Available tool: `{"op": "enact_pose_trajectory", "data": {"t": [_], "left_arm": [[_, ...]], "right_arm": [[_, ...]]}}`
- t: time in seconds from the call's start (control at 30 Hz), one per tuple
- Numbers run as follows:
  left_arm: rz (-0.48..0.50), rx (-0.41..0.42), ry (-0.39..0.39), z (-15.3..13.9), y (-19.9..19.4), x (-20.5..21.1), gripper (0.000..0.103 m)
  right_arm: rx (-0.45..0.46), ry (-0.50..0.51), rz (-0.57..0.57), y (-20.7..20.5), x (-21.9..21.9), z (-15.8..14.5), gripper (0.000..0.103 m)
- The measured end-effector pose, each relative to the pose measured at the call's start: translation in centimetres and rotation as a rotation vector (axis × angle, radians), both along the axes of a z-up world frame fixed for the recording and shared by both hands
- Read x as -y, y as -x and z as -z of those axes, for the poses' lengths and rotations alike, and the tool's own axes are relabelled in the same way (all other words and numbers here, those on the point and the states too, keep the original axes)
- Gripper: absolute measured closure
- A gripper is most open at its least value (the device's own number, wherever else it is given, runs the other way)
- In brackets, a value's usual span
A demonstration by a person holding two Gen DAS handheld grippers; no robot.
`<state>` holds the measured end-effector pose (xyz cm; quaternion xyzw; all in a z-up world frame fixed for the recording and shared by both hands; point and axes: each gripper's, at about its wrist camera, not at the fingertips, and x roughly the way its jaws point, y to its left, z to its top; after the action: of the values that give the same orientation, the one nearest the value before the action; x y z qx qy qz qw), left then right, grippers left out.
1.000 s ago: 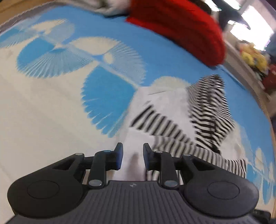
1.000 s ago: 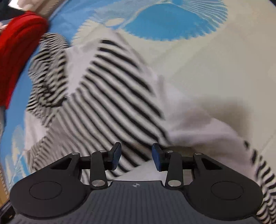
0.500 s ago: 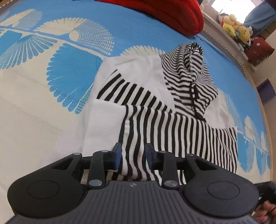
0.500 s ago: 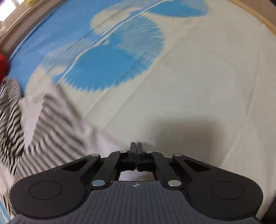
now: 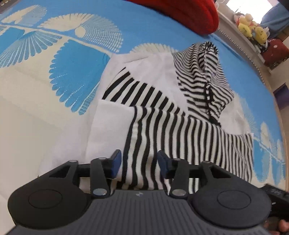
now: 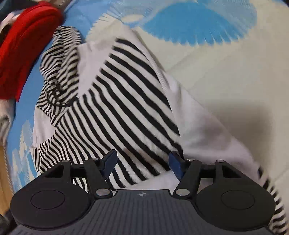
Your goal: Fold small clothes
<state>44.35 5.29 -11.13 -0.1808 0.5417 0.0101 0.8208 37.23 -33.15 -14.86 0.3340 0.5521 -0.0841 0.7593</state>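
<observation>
A small black-and-white striped hooded top (image 5: 162, 115) lies on the blue and cream patterned bed cover (image 5: 36, 108), its hood (image 5: 204, 72) towards the far side and a striped sleeve folded across the white body. My left gripper (image 5: 138, 160) hovers over the near striped edge; its jaws are opening, the cloth lies below them and the pads do not press it. In the right wrist view the same top (image 6: 117, 101) fills the middle. My right gripper (image 6: 142, 162) is over the striped sleeve, its jaws opening wide and gripping nothing.
A red knitted garment (image 5: 180, 12) is heaped at the far edge of the bed, also at the upper left of the right wrist view as a red garment (image 6: 23, 47). Soft toys (image 5: 251, 29) sit on a ledge beyond the bed. A hand (image 5: 278, 226) shows at the lower right.
The left gripper has come down closer to the top and its jaws have spread. The right gripper closed fully beside the top, then swung back over the striped sleeve and opened wide.
</observation>
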Motion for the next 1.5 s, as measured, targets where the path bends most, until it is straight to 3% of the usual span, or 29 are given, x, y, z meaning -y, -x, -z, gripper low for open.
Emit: {"op": "enact_pose_trajectory", "data": {"t": [0.07, 0.17, 0.4, 0.57, 0.6, 0.67, 0.77, 0.93, 1.1, 1.33, 1.43, 1.5], "left_arm": [[0.008, -0.072, -0.019, 1.3, -0.2, 0.1, 0.051], [0.021, -0.048, -0.065, 0.9, 0.2, 0.9, 0.051], [0.117, 0.162, -0.169, -2.4, 0.8, 3.7, 0.051], [0.159, 0.308, -0.235, -5.2, 1.0, 5.3, 0.053], [0.167, 0.334, -0.242, -5.7, 1.0, 5.5, 0.056], [0.195, 0.386, -0.267, -6.8, 1.0, 6.0, 0.072], [0.216, 0.427, -0.295, -7.8, 0.4, 6.5, 0.081], [0.207, 0.412, -0.308, -8.2, -5.9, 7.3, 0.081], [0.194, 0.400, -0.321, -7.2, -14.9, 8.8, 0.081], [0.273, 0.408, -0.343, -4.4, -26.1, 13.3, 0.081], [0.267, 0.399, -0.315, -3.1, -30.3, 14.9, 0.077], [0.263, 0.372, -0.301, -2.0, -33.1, 16.1, 0.069]], "right_arm": [[0.035, 0.075, -0.029, -0.5, 0.1, -1.1, 0.038], [0.080, 0.184, -0.073, -0.8, 0.1, -2.7, 0.038], [0.238, 0.430, -0.263, -1.0, -1.2, -7.3, 0.037], [0.271, 0.469, -0.322, -0.7, -1.2, -8.7, 0.036], [0.269, 0.466, -0.320, -0.6, -1.0, -8.7, 0.036], [0.272, 0.467, -0.324, -0.3, -0.7, -8.9, 0.036], [0.276, 0.487, -0.341, -0.1, -0.3, -9.0, 0.036], [0.276, 0.516, -0.344, 0.1, 0.8, -9.4, 0.036], [0.264, 0.604, -0.372, 0.4, 1.5, -9.2, 0.036], [0.214, 0.667, -0.390, 0.1, 2.5, -7.8, 0.036], [0.199, 0.672, -0.400, -0.1, 2.9, -7.3, 0.036], [0.189, 0.688, -0.410, -0.2, 3.1, -7.0, 0.036]]}}
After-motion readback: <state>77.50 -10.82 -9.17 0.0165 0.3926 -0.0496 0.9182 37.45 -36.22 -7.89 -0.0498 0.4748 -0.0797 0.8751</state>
